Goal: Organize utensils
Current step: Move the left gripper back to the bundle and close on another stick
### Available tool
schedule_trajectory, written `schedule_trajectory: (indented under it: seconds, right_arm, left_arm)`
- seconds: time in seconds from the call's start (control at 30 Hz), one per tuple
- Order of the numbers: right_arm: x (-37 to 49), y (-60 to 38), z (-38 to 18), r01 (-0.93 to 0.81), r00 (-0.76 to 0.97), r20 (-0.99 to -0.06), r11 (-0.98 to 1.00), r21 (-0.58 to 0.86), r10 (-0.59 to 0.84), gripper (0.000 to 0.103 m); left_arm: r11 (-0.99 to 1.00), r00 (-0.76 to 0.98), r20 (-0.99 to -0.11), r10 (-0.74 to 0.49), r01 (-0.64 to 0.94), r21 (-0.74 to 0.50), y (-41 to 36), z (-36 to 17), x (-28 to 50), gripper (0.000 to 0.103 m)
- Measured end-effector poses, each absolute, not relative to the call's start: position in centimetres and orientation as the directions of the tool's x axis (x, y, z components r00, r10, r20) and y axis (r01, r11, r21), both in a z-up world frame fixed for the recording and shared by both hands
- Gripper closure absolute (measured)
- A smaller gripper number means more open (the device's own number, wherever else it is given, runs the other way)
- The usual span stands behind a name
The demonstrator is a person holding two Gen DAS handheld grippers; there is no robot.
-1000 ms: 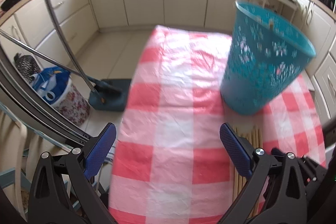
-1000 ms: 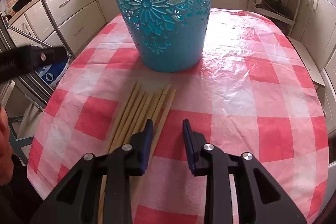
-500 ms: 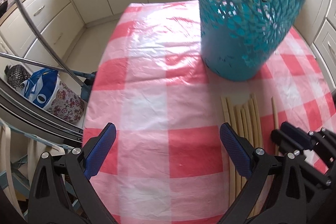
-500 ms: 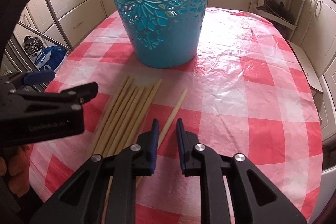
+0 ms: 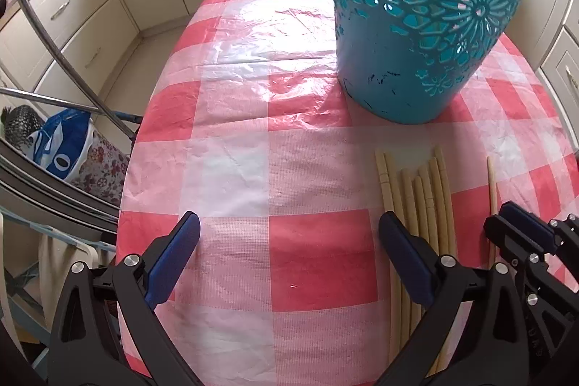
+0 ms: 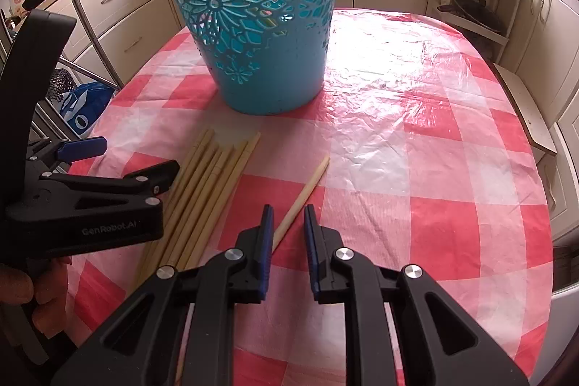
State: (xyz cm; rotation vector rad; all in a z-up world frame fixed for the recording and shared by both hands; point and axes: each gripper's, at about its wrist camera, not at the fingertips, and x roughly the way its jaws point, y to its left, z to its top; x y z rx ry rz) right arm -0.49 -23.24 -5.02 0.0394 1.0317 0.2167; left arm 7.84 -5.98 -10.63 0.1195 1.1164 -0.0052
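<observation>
Now left gripper (image 5: 289,234) jaws wide, empty; right gripper (image 6: 287,216) jaws parted astride single chopstick (image 6: 307,192).

I see a glossy, crinkled plastic cloth (image 6: 416,118) in red and white check covering the table, a smooth teal plastic basket (image 6: 260,35) with cut-out flowers, pale matt wooden chopsticks (image 6: 213,183), and matt black plastic tools with blue pads (image 6: 266,237).
</observation>
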Motion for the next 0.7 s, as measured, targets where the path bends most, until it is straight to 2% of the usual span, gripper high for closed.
schedule_trajectory:
  seconds: [0.7]
  right_arm:
    - [-0.28, -23.07, -5.06, -0.151, 0.498, -0.845, 0.979, 0.137, 0.195, 0.085]
  left_arm:
    - [0.993, 0.432, -0.901, 0.036, 0.086, 0.080, -6.74, -10.88, 8.30, 0.008]
